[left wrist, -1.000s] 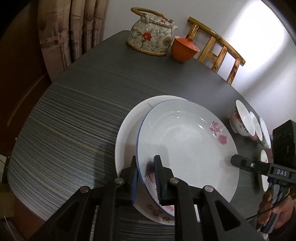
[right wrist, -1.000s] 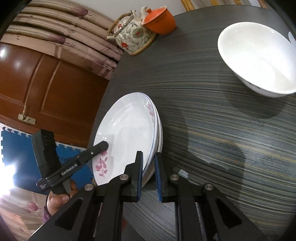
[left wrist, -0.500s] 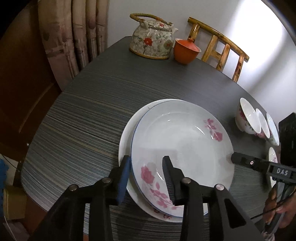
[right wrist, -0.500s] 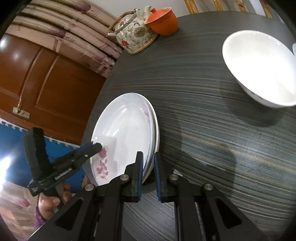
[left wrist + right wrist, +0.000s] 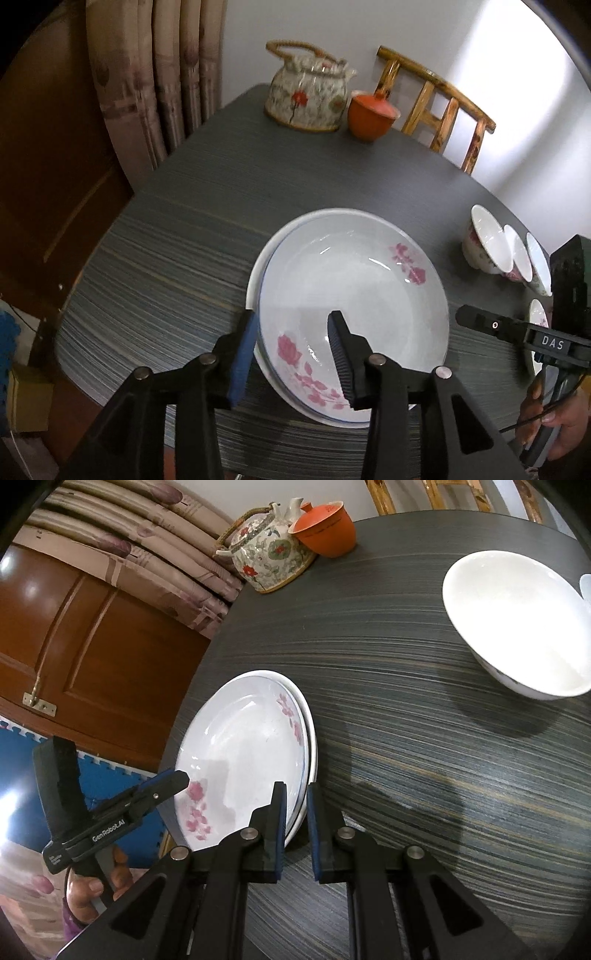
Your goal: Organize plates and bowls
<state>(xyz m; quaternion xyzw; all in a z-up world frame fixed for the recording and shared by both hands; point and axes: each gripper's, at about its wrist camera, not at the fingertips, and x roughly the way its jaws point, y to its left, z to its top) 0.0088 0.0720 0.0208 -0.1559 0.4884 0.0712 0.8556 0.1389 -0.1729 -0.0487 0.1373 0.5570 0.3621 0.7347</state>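
Note:
A flowered plate [image 5: 354, 295] with a thin blue rim line lies on a plain white plate [image 5: 255, 280] on the dark table [image 5: 221, 203]. My left gripper [image 5: 293, 339] hovers over the plate's near rim. Its jaws are opening and straddle the rim with clear gaps at both pads. In the right wrist view my right gripper [image 5: 295, 812] is shut on the rim of the flowered plate [image 5: 243, 746] at the opposite side. I cannot tell whether the lower plate [image 5: 312, 738] is pinched too.
A row of small flowered bowls [image 5: 487, 240] and a small dish [image 5: 537, 317] sit to the right. A large white bowl [image 5: 517, 627] stands further along the table. A floral teapot [image 5: 306, 96], an orange cup [image 5: 371, 116] and a wooden chair [image 5: 436, 107] are at the far edge.
My left gripper has let go of the flowered plate's near rim, spread its jaws and lifted a little. The plate now sits more squarely over the white one. The right gripper kept its hold.

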